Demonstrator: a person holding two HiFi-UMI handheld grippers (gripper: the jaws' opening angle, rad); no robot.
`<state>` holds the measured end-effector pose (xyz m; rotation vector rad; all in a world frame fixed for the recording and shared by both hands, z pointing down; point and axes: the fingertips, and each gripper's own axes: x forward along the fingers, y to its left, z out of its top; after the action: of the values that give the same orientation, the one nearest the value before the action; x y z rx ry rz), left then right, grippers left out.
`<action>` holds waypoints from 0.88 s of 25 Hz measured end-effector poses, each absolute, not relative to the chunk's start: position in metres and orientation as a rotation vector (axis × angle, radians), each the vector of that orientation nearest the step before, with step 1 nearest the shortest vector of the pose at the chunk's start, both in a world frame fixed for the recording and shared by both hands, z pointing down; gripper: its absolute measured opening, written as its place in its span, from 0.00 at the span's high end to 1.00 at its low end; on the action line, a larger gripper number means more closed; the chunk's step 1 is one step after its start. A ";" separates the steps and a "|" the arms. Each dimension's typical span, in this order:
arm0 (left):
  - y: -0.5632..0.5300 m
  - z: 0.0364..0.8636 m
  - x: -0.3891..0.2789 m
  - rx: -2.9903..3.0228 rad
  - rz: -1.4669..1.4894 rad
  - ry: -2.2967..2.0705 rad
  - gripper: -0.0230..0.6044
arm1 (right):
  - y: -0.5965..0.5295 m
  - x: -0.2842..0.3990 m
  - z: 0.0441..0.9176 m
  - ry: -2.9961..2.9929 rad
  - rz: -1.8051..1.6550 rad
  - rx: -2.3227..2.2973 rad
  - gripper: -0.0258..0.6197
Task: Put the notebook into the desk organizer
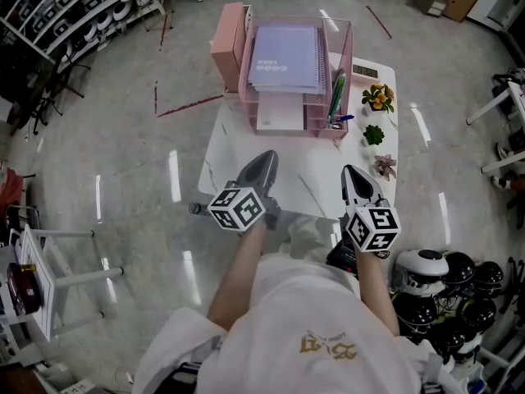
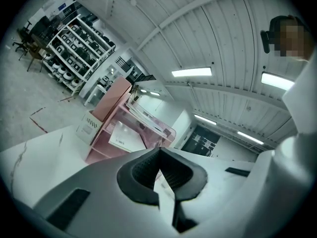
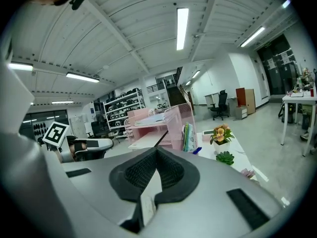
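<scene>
A lavender spiral notebook [image 1: 285,56] lies flat on the top tier of the pink desk organizer [image 1: 346,52] at the far side of the white table [image 1: 312,183]. A white booklet [image 1: 280,115] sits on a lower tier. My left gripper [image 1: 266,158] hovers over the table's near left part, shut with nothing in it. My right gripper [image 1: 349,171] hangs over the near right part, also shut and empty. In the left gripper view the pads [image 2: 148,168] meet, with the organizer [image 2: 106,133] ahead. In the right gripper view the pads [image 3: 171,171] touch, and the organizer [image 3: 174,125] stands beyond.
A pink box [image 1: 227,43] stands left of the organizer, with pens [image 1: 336,97] in its right pocket. Three small potted plants [image 1: 377,97] line the table's right edge. Helmets [image 1: 435,269] sit on the floor at right, a white rack [image 1: 41,277] at left.
</scene>
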<state>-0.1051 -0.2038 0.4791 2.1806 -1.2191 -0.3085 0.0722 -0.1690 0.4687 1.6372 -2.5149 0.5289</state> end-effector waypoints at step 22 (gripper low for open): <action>-0.206 0.482 -0.103 2.197 -0.274 -1.229 0.93 | -0.171 0.067 0.475 -2.512 0.523 1.603 0.94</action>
<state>-0.1029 -0.2064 0.4818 2.1971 -1.2290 -0.2742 0.0666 -0.1711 0.4746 1.6032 -2.5121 0.5233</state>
